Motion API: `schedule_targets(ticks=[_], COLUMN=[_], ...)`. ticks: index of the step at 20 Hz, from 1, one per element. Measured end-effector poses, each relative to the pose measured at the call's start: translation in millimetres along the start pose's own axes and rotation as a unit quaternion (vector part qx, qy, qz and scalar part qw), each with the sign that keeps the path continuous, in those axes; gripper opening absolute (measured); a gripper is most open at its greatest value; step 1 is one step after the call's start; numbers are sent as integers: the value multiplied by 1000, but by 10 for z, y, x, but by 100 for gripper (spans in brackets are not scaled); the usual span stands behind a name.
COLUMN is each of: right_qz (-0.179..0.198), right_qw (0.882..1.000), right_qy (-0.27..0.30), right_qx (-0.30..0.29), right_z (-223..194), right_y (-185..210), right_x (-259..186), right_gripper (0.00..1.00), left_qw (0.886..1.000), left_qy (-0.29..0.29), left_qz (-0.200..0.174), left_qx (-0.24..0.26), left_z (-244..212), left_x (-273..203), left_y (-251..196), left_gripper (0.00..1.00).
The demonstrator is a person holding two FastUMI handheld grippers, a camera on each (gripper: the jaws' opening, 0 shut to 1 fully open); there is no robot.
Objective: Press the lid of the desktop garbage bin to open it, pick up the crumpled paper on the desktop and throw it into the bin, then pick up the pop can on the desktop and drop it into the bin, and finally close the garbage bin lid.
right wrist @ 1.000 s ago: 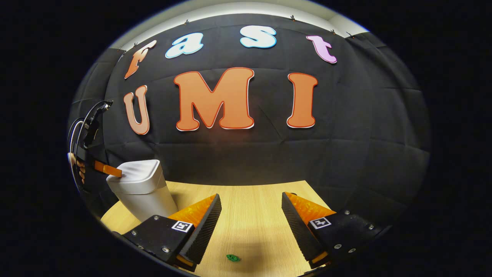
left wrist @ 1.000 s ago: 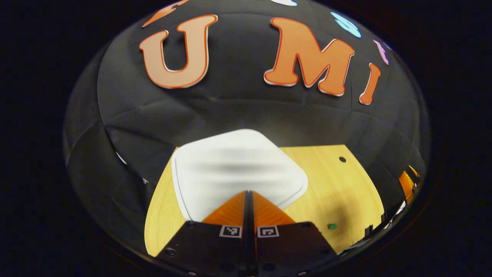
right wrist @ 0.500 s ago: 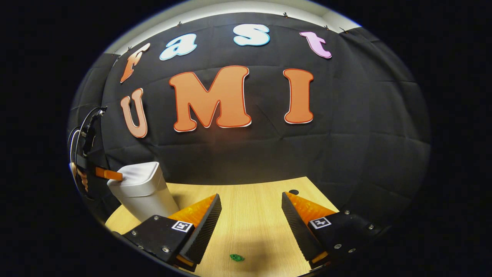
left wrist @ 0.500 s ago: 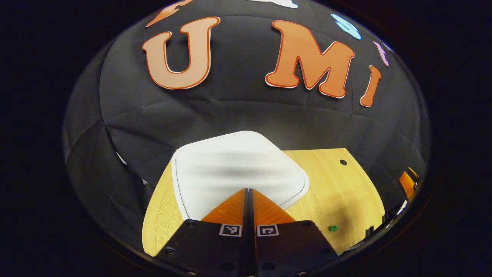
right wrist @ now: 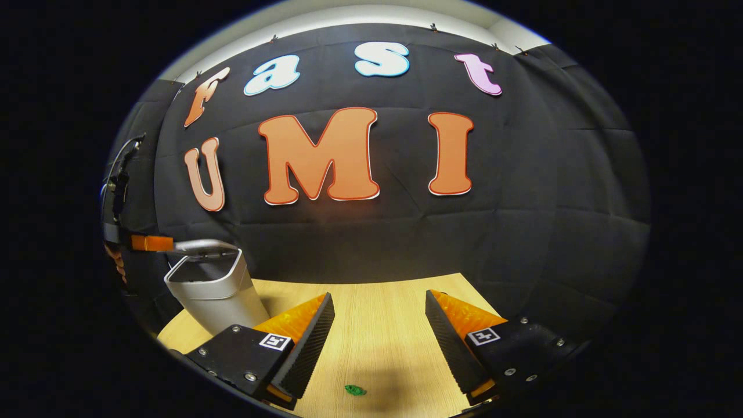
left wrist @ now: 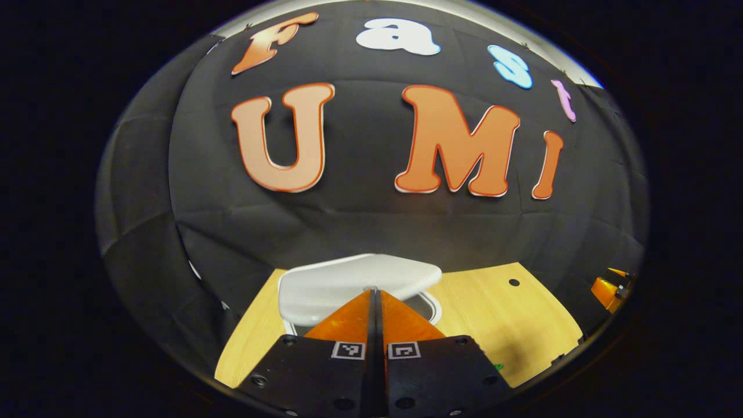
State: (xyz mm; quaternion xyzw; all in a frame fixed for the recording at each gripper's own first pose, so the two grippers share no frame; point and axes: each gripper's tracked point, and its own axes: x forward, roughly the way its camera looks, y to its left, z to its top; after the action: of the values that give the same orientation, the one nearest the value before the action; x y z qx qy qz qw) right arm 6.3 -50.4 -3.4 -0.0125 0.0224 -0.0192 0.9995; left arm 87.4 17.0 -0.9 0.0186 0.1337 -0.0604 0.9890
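The white desktop bin (right wrist: 216,290) stands at the table's back left corner. Its lid (right wrist: 204,246) is lifted and lies almost level above the open mouth. In the left gripper view the raised lid (left wrist: 354,281) sits just beyond my left gripper (left wrist: 375,292), which is shut with nothing between its fingers; the bin's rim (left wrist: 434,306) shows under the lid. The right gripper view shows the left gripper (right wrist: 152,242) with its tip at the lid's near edge. My right gripper (right wrist: 378,313) hangs open over the table's middle, holding nothing.
The wooden table (right wrist: 377,348) runs back to the black cloth wall. A small green scrap (right wrist: 354,389) lies on it below the right gripper. A dark round hole (left wrist: 514,282) marks the far right of the tabletop. The right gripper (left wrist: 608,288) shows at the right edge.
The bin lid has sprung up from flat shut to raised. My left gripper has lifted and tilted upward, staying shut. The right gripper has hardly moved.
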Motion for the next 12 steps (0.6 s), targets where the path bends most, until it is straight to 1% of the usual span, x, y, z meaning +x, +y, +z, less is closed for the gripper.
schedule_targets(ticks=[2,5,7,9,11,12], right_qz=[1,5,7,6,10,12], right_qw=[1000,1000,1000,1000,1000,1000], right_qy=[-3,-5,-6,-7,-6,-6], right_qx=[-1,9,11,5,3,4], right_z=[15,23,29,39,35,29], right_y=[-2,18,38,49,79,88], right_x=[-22,-33,-37,-41,-44,-49], right_gripper=[94,94,94,94,94,94], left_qw=[1000,998,996,993,992,992], left_qy=[-31,-60,-91,-119,-129,-127], left_qz=[-2,11,6,11,12,11], left_qx=[-1,-9,-15,-7,-3,-10], left_z=[137,183,259,318,294,245], left_x=[-166,-424,-615,-774,-872,-877], left_y=[-98,-180,-322,-374,-446,-463], left_gripper=[0,0,0,0,0,0])
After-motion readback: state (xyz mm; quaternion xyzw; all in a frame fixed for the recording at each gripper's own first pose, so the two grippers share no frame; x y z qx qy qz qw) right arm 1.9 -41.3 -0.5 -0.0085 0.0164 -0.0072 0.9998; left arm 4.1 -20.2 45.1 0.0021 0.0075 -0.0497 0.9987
